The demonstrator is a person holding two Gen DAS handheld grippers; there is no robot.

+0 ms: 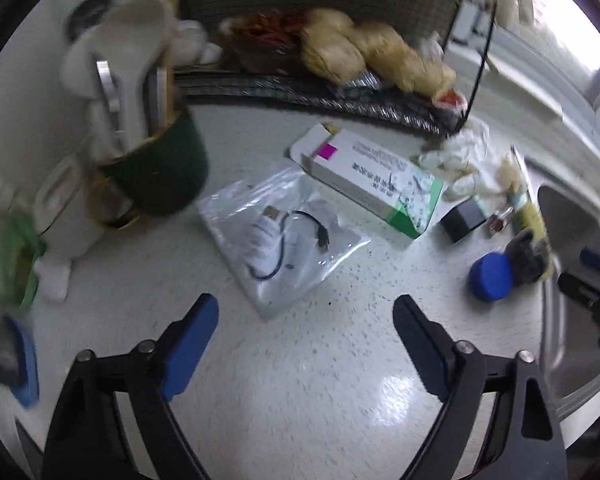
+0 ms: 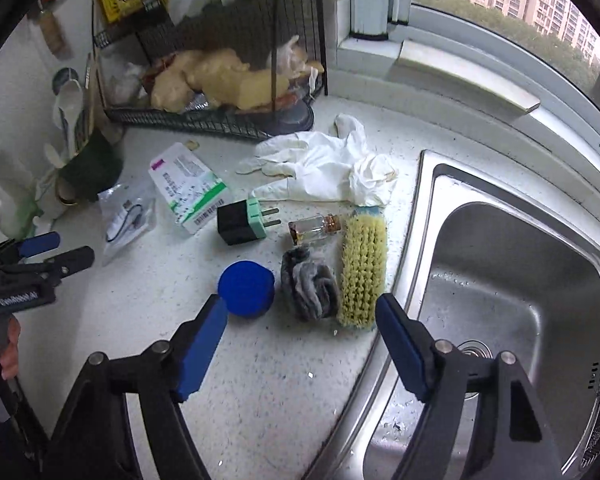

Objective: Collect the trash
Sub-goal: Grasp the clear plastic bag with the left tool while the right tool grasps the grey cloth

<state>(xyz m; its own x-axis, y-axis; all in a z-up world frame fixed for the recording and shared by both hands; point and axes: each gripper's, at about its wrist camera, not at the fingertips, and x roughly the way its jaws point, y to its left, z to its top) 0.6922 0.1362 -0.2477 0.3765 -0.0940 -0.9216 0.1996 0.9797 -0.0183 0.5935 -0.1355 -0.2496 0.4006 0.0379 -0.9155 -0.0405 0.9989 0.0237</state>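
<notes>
Your left gripper (image 1: pixel 306 320) hangs released above the speckled white counter (image 1: pixel 300 400), just near of the clear plastic bag holding a black cable (image 1: pixel 284 236); your right gripper (image 2: pixel 300 316) is also spread, gripping nothing. Nearest it lie a round blue cap (image 2: pixel 246 288), grey scouring wad (image 2: pixel 310 284) and yellow-bristled scrub brush (image 2: pixel 362 268) (steel sink (image 2: pixel 520 240) to the right). Farther: a green-and-white cardboard box (image 2: pixel 188 186), crumpled white gloves (image 2: pixel 332 168).

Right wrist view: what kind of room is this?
Most likely a home kitchen counter by a window. A steel sink is set into the speckled countertop, a scrub brush lies beside it, and a wire rack of food stands at the back.
</notes>
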